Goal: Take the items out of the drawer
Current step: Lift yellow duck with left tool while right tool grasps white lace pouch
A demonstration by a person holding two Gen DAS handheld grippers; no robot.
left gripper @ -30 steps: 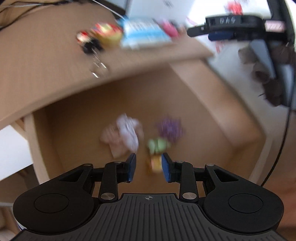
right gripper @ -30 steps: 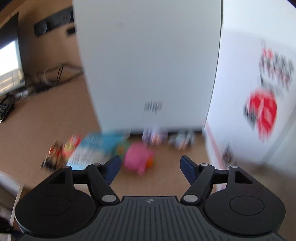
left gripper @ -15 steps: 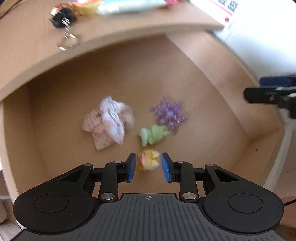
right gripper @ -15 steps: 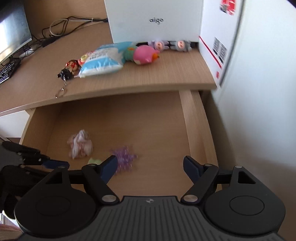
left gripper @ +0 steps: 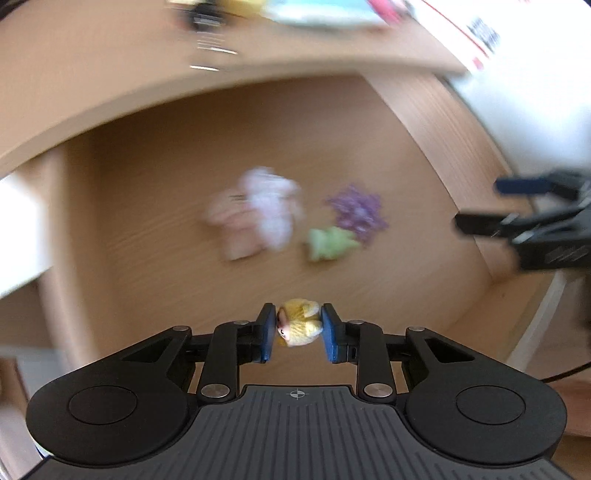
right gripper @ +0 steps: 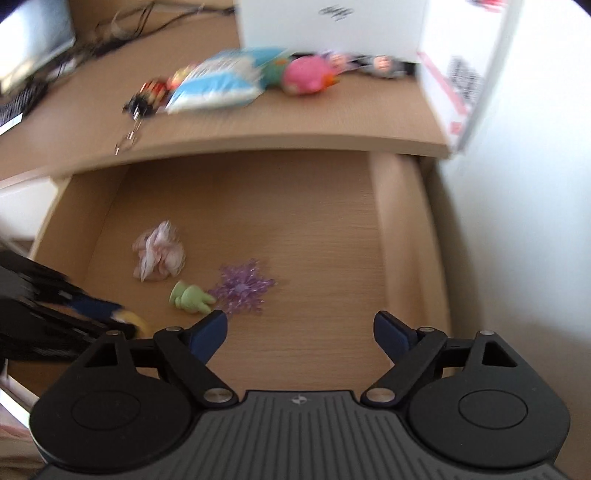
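My left gripper (left gripper: 298, 326) is shut on a small yellow toy figure (left gripper: 300, 322), held above the near part of the open wooden drawer (left gripper: 155, 184). On the drawer floor lie a crumpled pink-white wrapper (left gripper: 258, 210), a green toy figure (left gripper: 328, 242) and a purple snowflake ornament (left gripper: 356, 210). In the right wrist view the same wrapper (right gripper: 159, 251), green figure (right gripper: 190, 295) and snowflake (right gripper: 243, 286) show ahead. My right gripper (right gripper: 301, 330) is open above the drawer's right half, holding nothing. The left gripper (right gripper: 96, 308) enters at that view's left edge.
On the desk top (right gripper: 295, 125) behind the drawer lie a keychain figure (right gripper: 147, 96), a blue-white packet (right gripper: 218, 85), a pink plush toy (right gripper: 306, 74), small dolls (right gripper: 380, 64) and a white box (right gripper: 332, 22). A white wall (right gripper: 535, 221) stands on the right.
The left gripper has shut on the yellow toy and lifted it off the drawer floor. The right gripper has come lower toward the drawer, still open.
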